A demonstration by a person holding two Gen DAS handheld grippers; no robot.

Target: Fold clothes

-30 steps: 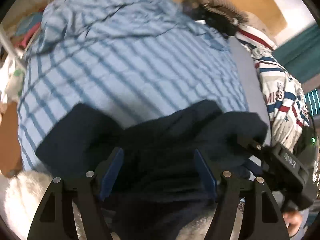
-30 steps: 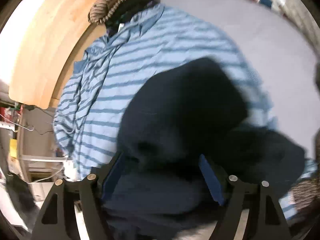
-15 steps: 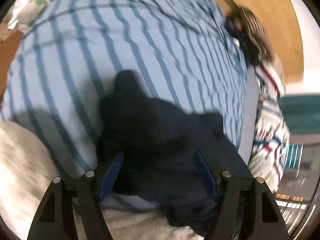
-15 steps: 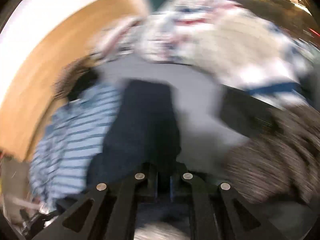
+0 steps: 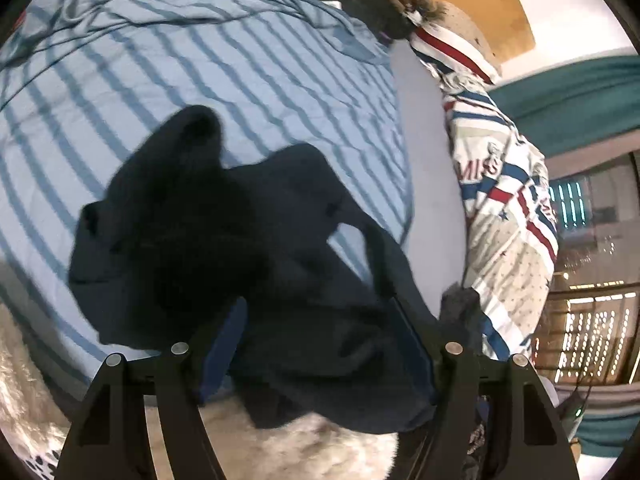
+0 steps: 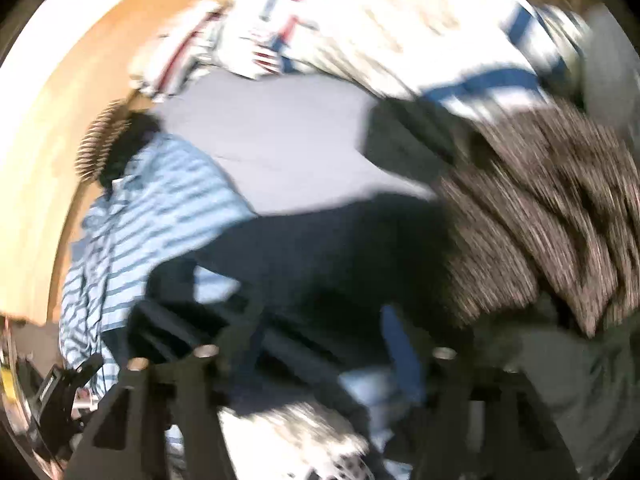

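Navy garment (image 5: pixel 224 240) lies crumpled between the wide-open left gripper (image 5: pixel 320 344); right gripper (image 6: pixel 320 344) likewise spread.

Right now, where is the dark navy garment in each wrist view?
Left wrist: the dark navy garment fills lower centre, between the left gripper fingers.
Right wrist: blurred, it spans lower centre, ahead of the right gripper.
Shared landmark: the blue striped shirt under it.
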